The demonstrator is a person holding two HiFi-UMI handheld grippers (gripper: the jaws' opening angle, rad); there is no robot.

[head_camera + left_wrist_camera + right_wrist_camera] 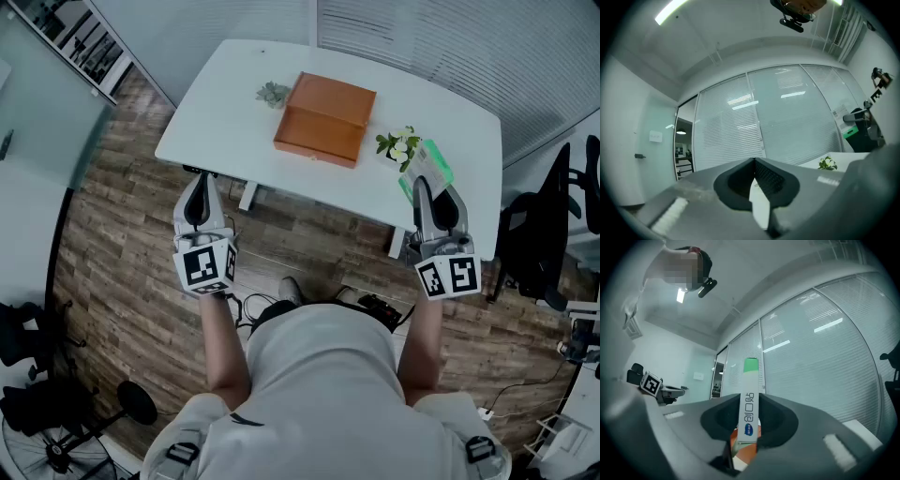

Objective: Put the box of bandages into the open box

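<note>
Your right tool is clamped on the box of bandages. The slim green-and-white carton stands up between the two jaws with its green end sticking out past their tips. You hold it to the right of the brown box and nearer to you, well apart from it, at the front edge of the white table.

Your left tool has its jaws pressed together at the tips with nothing between them. It is to the left of the brown box and nearer to you, past the table's edge and over the wooden floor.

The brown box sits mid-table. From above you cannot tell whether its lid is up.

A small grey-green succulent sits just beside the brown box's far left corner. A little white-flowered plant stands to the right of the brown box, between it and the bandages.
</note>
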